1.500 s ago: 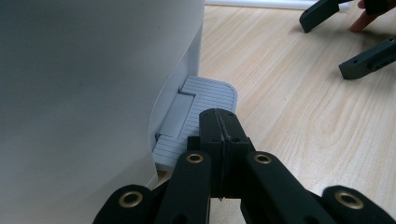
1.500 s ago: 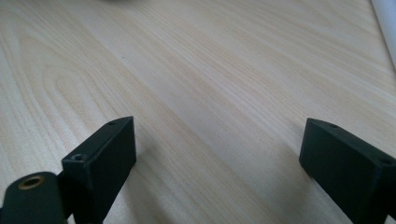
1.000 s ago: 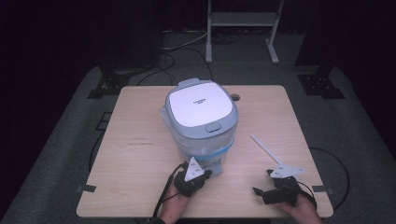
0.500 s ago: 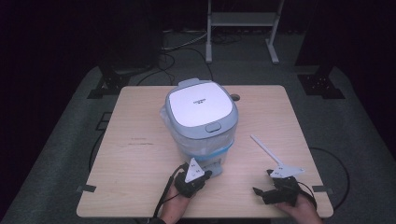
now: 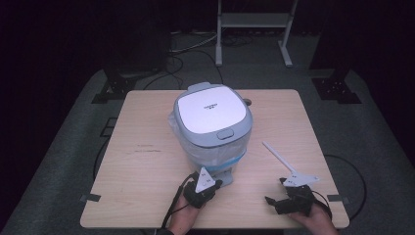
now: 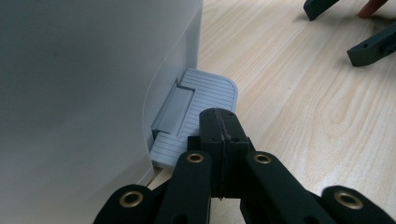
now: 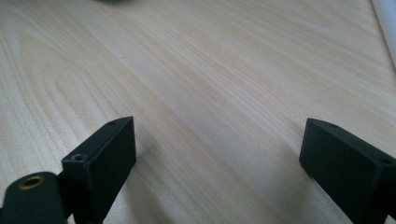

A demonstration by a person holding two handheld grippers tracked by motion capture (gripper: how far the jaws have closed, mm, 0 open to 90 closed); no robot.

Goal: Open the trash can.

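Observation:
A pedal bin point(image 5: 211, 142) with a shut white lid point(image 5: 210, 110) and a clear liner stands mid-table. Its grey ribbed pedal point(image 6: 205, 93) sticks out at the front of the base. My left gripper point(image 5: 217, 183) is shut with nothing between the jaws. In the left gripper view its tip point(image 6: 219, 122) lies over the near end of the pedal; whether it presses down I cannot tell. My right gripper point(image 5: 275, 191) rests near the front right edge, open, with bare wood between its fingers point(image 7: 102, 154). The left gripper view also catches the right gripper point(image 6: 348, 28) at its top right.
The wooden table point(image 5: 147, 161) ends just in front of both hands. A thin white rod point(image 5: 276, 155) slants away from the right gripper's top plate. A small dark object point(image 5: 248, 102) sits behind the bin. A metal stand point(image 5: 252, 19) and cables lie on the floor beyond.

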